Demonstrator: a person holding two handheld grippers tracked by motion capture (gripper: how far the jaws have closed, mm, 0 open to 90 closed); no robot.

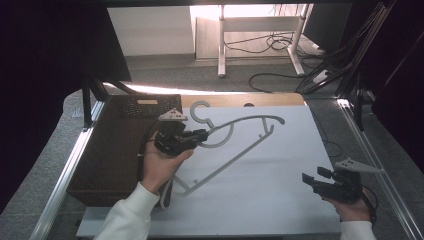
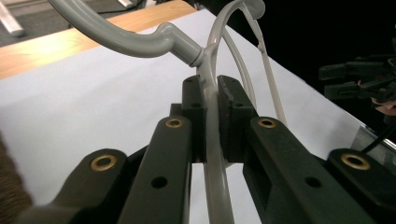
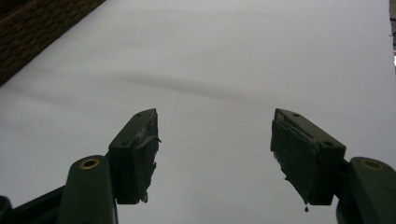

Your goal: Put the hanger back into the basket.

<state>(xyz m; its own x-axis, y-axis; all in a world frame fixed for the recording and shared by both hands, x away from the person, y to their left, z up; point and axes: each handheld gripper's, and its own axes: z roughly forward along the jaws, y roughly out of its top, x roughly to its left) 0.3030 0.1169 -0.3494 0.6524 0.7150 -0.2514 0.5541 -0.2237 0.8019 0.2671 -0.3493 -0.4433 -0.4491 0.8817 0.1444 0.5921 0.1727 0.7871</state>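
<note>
High view: the left gripper is clamped on a grey plastic coat hanger just below its hook, holding that end up over the white table sheet, while the hanger's far corner rests near the sheet's front left edge. A brown woven basket stands against the sheet's left edge, just beside the left hand; what it holds cannot be told. The right gripper sits near the front right corner, well apart from the hanger, with bare sheet between them. A strip of wooden tabletop borders the sheet's far edge.

Left gripper view: both pads press the hanger's thin neck from either side, a contact the high view leaves unclear.

Right gripper view: the jaws stand wide apart with nothing between them, over bare sheet; the basket's wall shows at upper left.
</note>
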